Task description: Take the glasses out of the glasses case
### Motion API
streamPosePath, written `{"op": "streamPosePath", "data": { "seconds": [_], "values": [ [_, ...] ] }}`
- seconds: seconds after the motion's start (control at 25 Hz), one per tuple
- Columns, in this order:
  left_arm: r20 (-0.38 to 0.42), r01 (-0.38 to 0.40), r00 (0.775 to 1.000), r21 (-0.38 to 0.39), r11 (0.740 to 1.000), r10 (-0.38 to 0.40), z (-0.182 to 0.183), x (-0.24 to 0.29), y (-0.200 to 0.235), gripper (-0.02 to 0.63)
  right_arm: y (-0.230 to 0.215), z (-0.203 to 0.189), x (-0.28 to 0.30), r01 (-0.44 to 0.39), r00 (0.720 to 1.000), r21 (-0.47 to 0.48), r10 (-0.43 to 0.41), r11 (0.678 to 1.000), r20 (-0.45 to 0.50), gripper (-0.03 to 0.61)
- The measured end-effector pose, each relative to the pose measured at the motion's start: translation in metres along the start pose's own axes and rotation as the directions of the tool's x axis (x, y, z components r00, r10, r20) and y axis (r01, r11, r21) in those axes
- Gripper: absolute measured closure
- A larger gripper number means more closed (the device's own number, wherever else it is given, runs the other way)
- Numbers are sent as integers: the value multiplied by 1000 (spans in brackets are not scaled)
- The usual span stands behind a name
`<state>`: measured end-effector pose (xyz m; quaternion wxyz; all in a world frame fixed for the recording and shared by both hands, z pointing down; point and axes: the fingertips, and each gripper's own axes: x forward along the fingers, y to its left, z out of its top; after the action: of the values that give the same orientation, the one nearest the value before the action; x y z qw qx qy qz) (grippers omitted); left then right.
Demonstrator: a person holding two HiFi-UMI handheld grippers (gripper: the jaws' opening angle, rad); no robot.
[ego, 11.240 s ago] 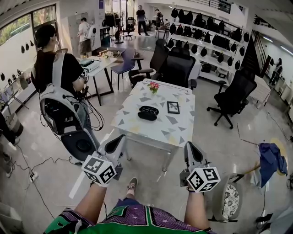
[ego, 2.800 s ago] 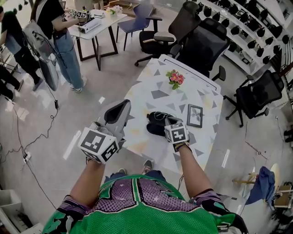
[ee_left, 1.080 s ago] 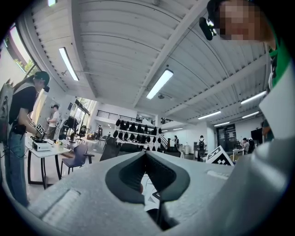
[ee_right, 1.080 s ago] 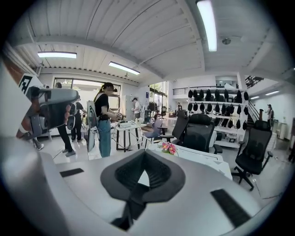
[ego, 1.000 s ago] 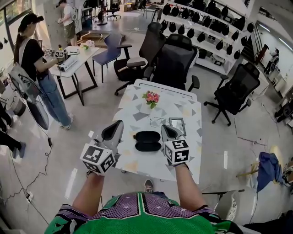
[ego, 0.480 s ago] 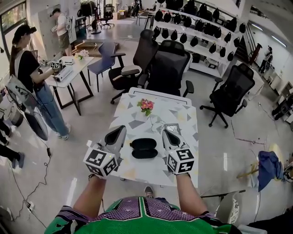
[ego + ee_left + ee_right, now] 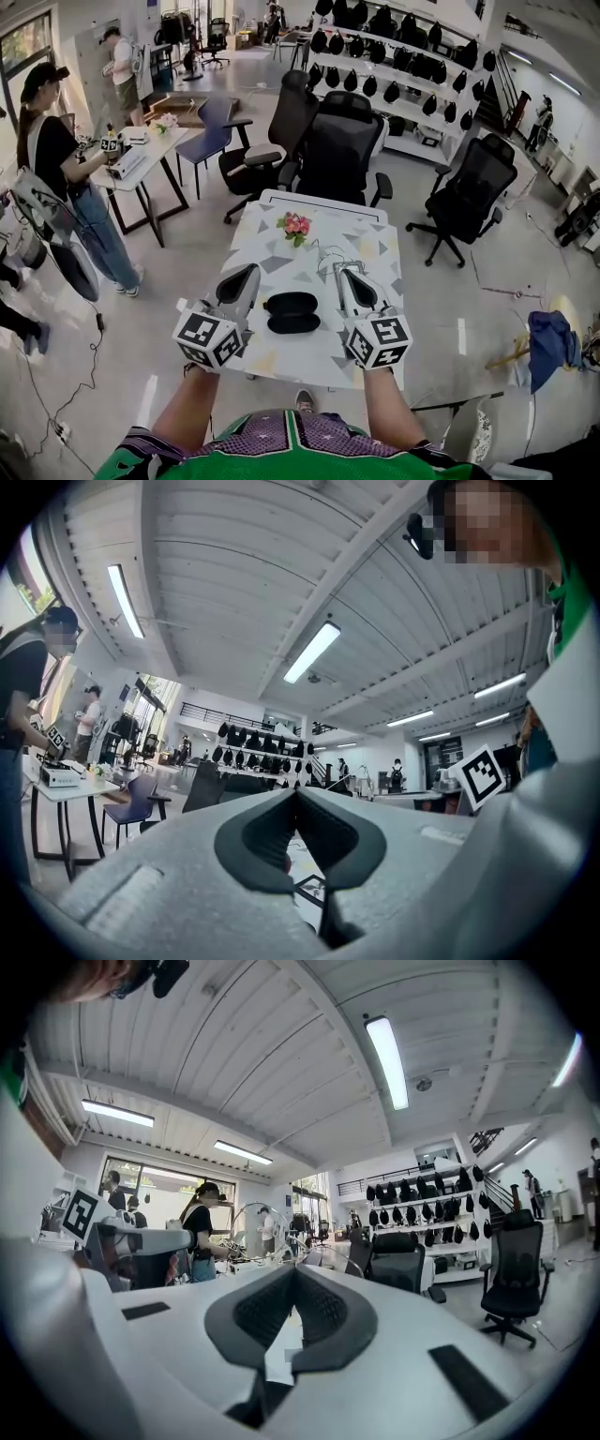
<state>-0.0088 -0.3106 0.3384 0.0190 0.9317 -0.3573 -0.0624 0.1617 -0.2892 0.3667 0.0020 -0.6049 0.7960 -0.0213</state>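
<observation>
Looking down on a white table [image 7: 281, 354] with a grey-and-yellow triangle pattern. Holding the left gripper [image 7: 248, 274] and the right gripper [image 7: 345, 277] up over the near part of it, marker cubes toward the body, tips pointing at 12 o'clock.

Pinching both all the way closed. In the left gripper view, seeing the jaw tips pressing together with nothing between them. Getting the same in the right gripper view: tips touching, gripping nothing at all.

Spotting the black glasses case [image 7: 292, 312] lying flat on the table right between the two grippers, touching neither. Seeing it as two dark oval lobes, one at 12 and one at 6 of each other. Not managing to tell from up here whether that's lid and base lying open, and not making out anything inside it.

Finding the glasses [image 7: 330, 255], thin wire frames, lying on the table outside the case, at about 1 o'clock from it, just past the right gripper's tip.

Noticing a little bunch of pink flowers [image 7: 296, 224] at 12 o'clock from the case, nearer the far edge. Catching a small framed picture [image 7: 309, 889] lying on the table below the jaws in the left gripper view. Seeing black office chairs [image 7: 339, 141] past the far edge at 12 and a person [image 7: 52, 150] standing off at 10 o'clock.
</observation>
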Motion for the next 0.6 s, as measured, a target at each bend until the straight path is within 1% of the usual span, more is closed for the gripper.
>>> {"op": "streamPosePath", "data": {
  "seconds": [0.24,0.6],
  "values": [
    [18,-16,1000,-10,1000,16,3,-4,2,598,-3,14,-7,17,999,3,-17,1000,51,575],
    [33,-31,999,-8,999,31,9,-8,5,598,-2,24,-8,32,997,-5,-32,999,77,575]
  ]
}}
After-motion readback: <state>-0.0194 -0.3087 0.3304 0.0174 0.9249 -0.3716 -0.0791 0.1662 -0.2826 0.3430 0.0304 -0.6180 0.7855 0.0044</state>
